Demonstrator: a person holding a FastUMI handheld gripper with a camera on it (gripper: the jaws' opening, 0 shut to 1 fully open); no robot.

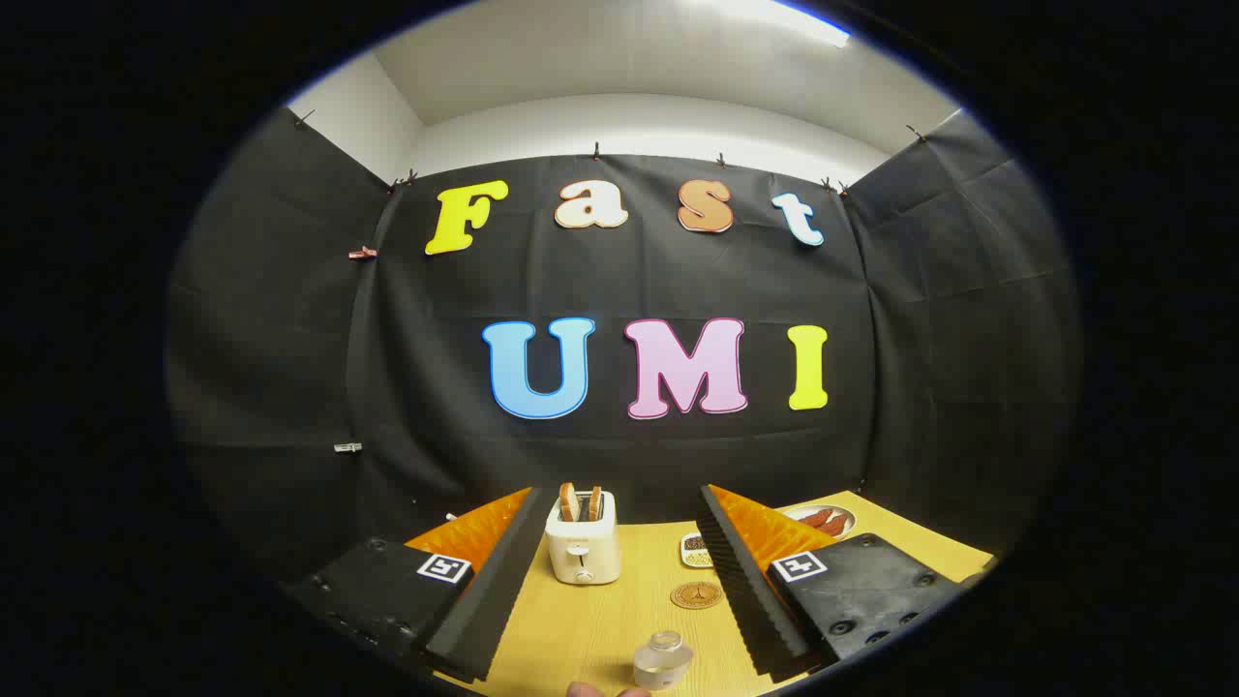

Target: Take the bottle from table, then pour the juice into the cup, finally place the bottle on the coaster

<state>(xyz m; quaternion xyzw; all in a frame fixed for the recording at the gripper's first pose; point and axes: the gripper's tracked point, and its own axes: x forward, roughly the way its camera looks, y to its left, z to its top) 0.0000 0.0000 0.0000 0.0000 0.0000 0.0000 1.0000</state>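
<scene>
My gripper (619, 496) stands open above the wooden table (571, 634), nothing between its fingers. A round brown coaster (696, 593) lies on the table between the fingers, close to the right one. Nearer to me, low between the fingers, stands a small clear cup (663, 659) that looks empty. A person's fingertips (605, 689) show just beside the cup at the table's near edge.
A white toaster (582, 548) with two slices of toast stands beyond the coaster, near the left finger. A small dish (694, 550) sits behind the coaster. A plate of sausages (824, 521) lies at the far right. Black cloth walls close the booth.
</scene>
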